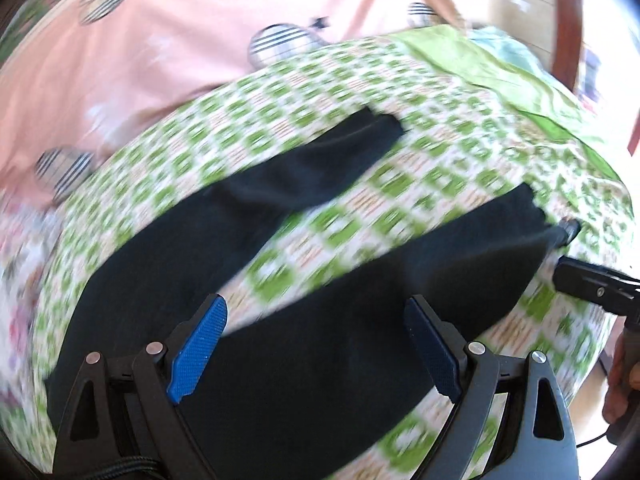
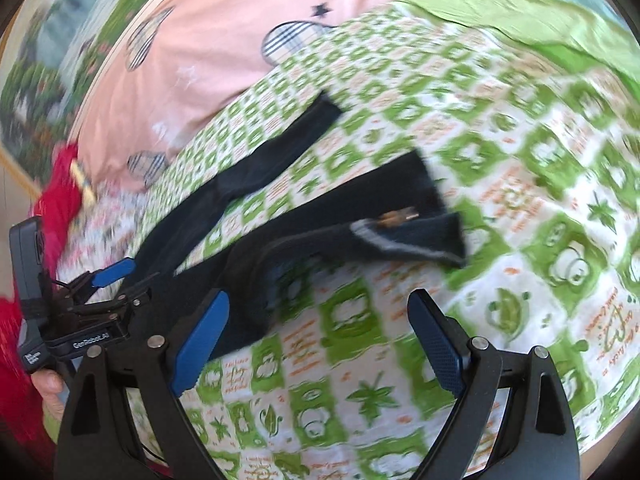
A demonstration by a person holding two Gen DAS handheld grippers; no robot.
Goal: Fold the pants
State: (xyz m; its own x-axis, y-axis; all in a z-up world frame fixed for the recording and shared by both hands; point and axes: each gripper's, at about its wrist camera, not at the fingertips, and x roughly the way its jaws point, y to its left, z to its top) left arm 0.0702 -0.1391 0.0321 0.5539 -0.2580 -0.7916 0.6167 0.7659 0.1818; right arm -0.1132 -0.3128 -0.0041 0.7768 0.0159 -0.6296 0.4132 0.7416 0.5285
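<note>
So the black pants (image 1: pixel 280 360) are lying spread on the green checked bedspread (image 2: pixel 520 240), legs apart. Left claw (image 1: pixel 316 344) hangs wide open over them, right claw (image 2: pixel 320 344) gapes empty above the bedspread beside them.

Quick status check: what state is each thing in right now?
Pants: unfolded, legs spread apart on the sheet.
Waist corner: flipped over.
Left gripper: open, empty, above the pants.
Right gripper: open, empty, above the sheet.
Sheet: spread under the pants.
</note>
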